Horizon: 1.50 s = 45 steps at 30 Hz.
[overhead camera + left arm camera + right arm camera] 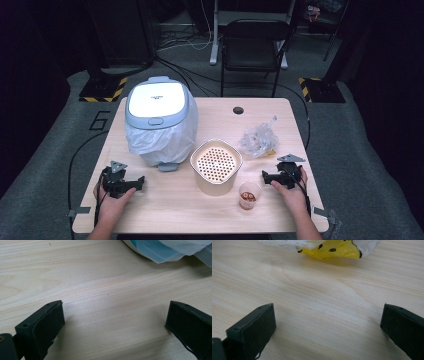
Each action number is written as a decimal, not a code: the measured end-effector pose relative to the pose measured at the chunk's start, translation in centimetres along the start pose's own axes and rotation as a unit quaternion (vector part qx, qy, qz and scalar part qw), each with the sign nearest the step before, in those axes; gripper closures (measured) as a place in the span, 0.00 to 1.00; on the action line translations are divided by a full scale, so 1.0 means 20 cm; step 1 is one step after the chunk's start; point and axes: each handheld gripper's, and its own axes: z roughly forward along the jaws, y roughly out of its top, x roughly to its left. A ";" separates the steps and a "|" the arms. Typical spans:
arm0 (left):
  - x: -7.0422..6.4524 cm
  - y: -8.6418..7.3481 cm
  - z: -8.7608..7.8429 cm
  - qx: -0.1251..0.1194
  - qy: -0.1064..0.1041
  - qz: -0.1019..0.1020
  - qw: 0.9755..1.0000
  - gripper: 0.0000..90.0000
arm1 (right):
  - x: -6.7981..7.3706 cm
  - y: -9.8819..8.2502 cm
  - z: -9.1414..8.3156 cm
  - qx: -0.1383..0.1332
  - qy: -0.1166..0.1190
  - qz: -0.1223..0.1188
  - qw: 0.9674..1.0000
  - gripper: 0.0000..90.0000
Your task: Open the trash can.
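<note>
My left gripper (124, 181) rests on the wooden table (165, 210) at the front left, held by a hand. Its jaws stand wide open over bare wood (113, 315), with the edge of a white bin liner (175, 251) just beyond them. My right gripper (281, 173) rests at the front right, also in a hand. It stands open too, with nothing between the jaws (328, 316). A yellow, black-spotted item inside a clear plastic bag (332, 248) lies a short way ahead of it.
A grey-and-white lidded bin (159, 120) with a white liner stands at the back left. At the centre sits a beige tub with a perforated top (216, 166), and a small cup of brown pieces (248, 195) stands by it. A crumpled clear bag (257, 139) lies at the right.
</note>
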 end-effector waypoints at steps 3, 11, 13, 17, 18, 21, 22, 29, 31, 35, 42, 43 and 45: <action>0.00 0.00 0.00 0.001 0.003 0.001 1.000 0.02 | 0.00 0.00 0.00 0.000 0.000 0.000 1.000 0.00; 0.00 0.00 0.00 0.000 0.003 0.001 1.000 0.02 | 0.00 0.00 0.00 0.000 0.001 -0.002 1.000 0.00; 0.00 0.00 0.00 0.001 0.004 0.001 1.000 0.02 | 0.00 0.00 0.00 0.000 0.001 -0.002 1.000 0.00; -0.01 0.00 0.00 0.006 0.007 0.003 1.000 0.03 | 0.00 0.00 0.00 0.000 0.001 -0.002 1.000 0.00; -0.01 0.00 -0.01 0.005 0.008 0.003 1.000 0.03 | 0.00 0.00 0.00 0.000 0.001 -0.002 1.000 0.00; -0.01 0.00 -0.02 -0.001 0.010 0.000 1.000 0.09 | 0.00 0.00 0.00 0.000 0.001 -0.002 1.000 0.00; -0.02 0.00 -0.01 -0.011 0.009 -0.010 1.000 0.11 | 0.00 0.00 0.00 0.000 0.001 -0.002 1.000 0.00; -0.04 0.00 -0.03 -0.015 0.007 -0.019 1.000 0.24 | 0.00 0.00 0.00 0.000 0.001 -0.003 1.000 0.00; -0.04 0.01 -0.04 -0.016 -0.008 -0.021 1.000 0.36 | 0.00 0.00 0.00 0.000 0.001 -0.003 1.000 0.00; -0.09 0.03 -0.07 -0.023 -0.020 -0.027 0.999 0.41 | 0.00 0.00 0.00 0.000 0.001 -0.002 1.000 0.00; -0.22 0.09 -0.13 -0.042 -0.028 -0.015 0.999 0.51 | 0.00 0.00 0.00 0.000 0.001 -0.002 1.000 0.00; -0.23 0.09 -0.13 -0.044 -0.029 -0.014 0.999 0.52 | 0.00 0.00 0.00 0.000 0.001 -0.002 1.000 0.00; -0.26 0.10 -0.13 -0.044 -0.034 -0.016 0.998 0.54 | 0.00 0.00 0.00 0.000 0.001 -0.002 1.000 0.00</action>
